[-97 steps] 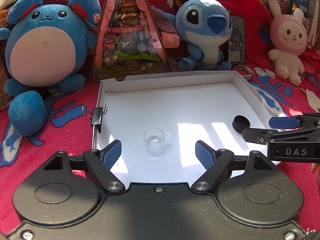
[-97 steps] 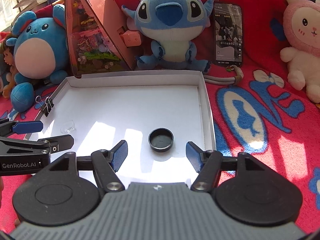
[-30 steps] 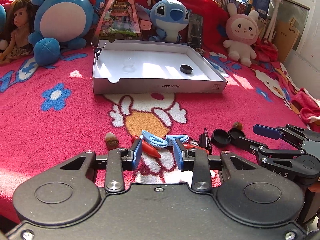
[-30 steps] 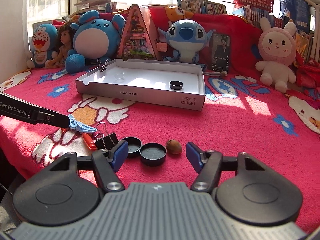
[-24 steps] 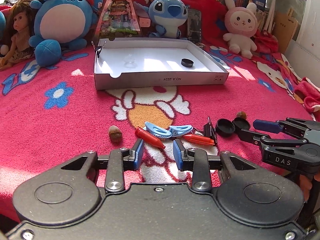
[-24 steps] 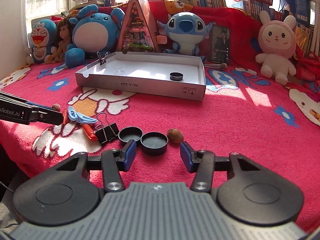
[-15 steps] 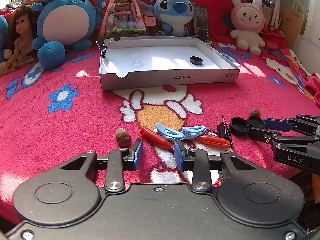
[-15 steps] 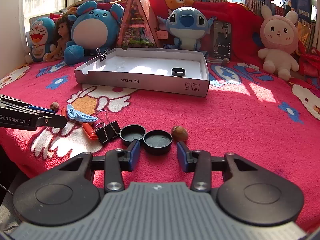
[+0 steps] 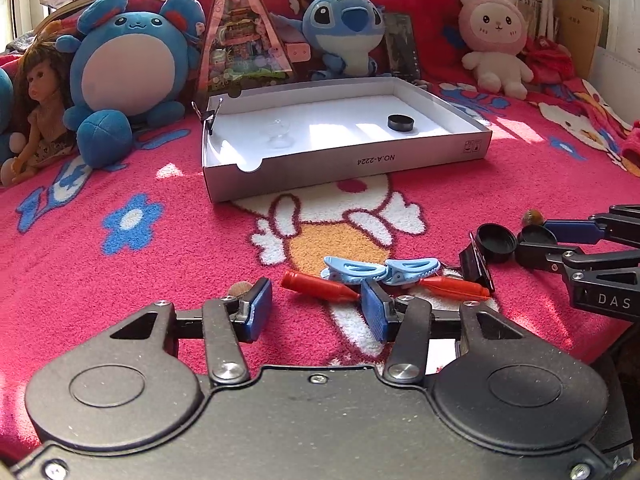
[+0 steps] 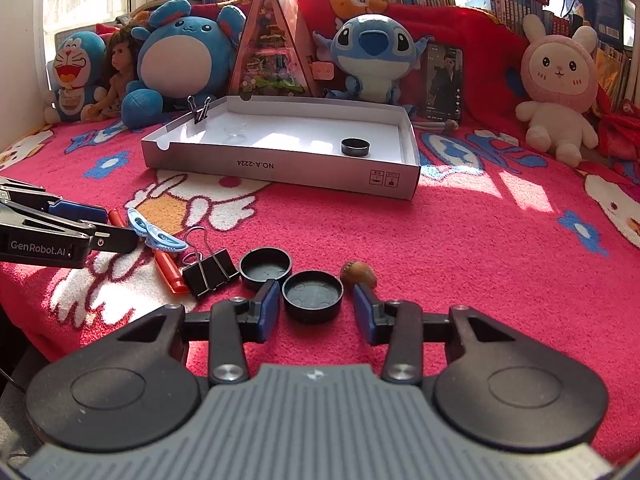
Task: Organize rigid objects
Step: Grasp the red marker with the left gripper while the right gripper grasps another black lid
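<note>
My right gripper (image 10: 316, 312) is shut on a black cap (image 10: 313, 295) that lies on the red blanket; a second black cap (image 10: 266, 266) and a brown nut (image 10: 359, 274) flank it. My left gripper (image 9: 316, 310) hovers low with its jaws opening and nothing pressed between them. A red crayon (image 9: 316, 286) lies just beyond its fingertips, and another nut (image 9: 240, 289) sits by the left finger. Farther back stands the white box tray (image 9: 348, 168), which holds a clear cup (image 9: 278, 136) and a black cap (image 9: 401, 123).
Two blue hair clips (image 9: 354, 270), a second red crayon (image 9: 456, 286) and a black binder clip (image 10: 210, 270) lie between the grippers. Another binder clip (image 10: 199, 108) sits on the tray's left rim. Plush toys, a doll and a phone line the back.
Both grippers have come back from over the tray to the pile at the blanket's front. In the last second the right jaws narrowed around the black cap and the left jaws widened.
</note>
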A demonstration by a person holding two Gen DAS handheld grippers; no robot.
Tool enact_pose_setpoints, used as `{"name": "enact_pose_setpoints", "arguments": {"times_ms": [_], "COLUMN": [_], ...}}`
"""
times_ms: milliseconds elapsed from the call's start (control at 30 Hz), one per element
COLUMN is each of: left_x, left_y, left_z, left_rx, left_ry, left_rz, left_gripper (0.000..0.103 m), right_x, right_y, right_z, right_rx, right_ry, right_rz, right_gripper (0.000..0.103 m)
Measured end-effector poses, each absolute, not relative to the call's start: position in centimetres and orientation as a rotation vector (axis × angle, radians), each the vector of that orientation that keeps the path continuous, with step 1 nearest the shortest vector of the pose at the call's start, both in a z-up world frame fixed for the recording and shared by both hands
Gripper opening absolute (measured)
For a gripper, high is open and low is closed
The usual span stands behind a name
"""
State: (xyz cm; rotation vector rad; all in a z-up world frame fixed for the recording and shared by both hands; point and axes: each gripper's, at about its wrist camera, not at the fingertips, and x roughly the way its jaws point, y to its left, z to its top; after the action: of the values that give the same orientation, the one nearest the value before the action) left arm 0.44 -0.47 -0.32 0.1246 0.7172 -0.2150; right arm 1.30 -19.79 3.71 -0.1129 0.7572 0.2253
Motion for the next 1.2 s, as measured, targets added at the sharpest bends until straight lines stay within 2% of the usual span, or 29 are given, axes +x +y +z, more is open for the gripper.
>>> {"name": "enact_pose_setpoints", "arguments": {"times_ms": [167,300,467,600,1200], "left_x": [0.4,0.6,0.5,0.6,1.8], "left_y": [-0.4,-0.1,0.0,0.1,0.9], "left_z": [-0.4,-0.4,-0.6,-0.8,2.2], "left_rx": [0.134,0.123,0.12,0.101,0.027], "left_ry": [0.705,0.703,0.701,0.71,0.679], "left_rz": [-0.219,-0.219,-0.218,-0.216,-0.201], "left_gripper": [0.048,0.047,0.047,0.043,0.042], "right_x": [1.3,1.3,1.2,1.2,2.7], "right_y": [-19.7,-19.7,-19.7,-19.7,-20.8], "right_z": [3.9,4.2,4.6,4.8,6.3], "right_rx": [-0.11,-0.095,-0.094,-0.09,-0.035], "right_ry": [0.751,0.752,0.739,0.733,0.708], "right_rz": [0.219,0.215,0.211,0.212,0.164], "right_gripper": [0.048,0.038,0.038,0.038,0.038]}}
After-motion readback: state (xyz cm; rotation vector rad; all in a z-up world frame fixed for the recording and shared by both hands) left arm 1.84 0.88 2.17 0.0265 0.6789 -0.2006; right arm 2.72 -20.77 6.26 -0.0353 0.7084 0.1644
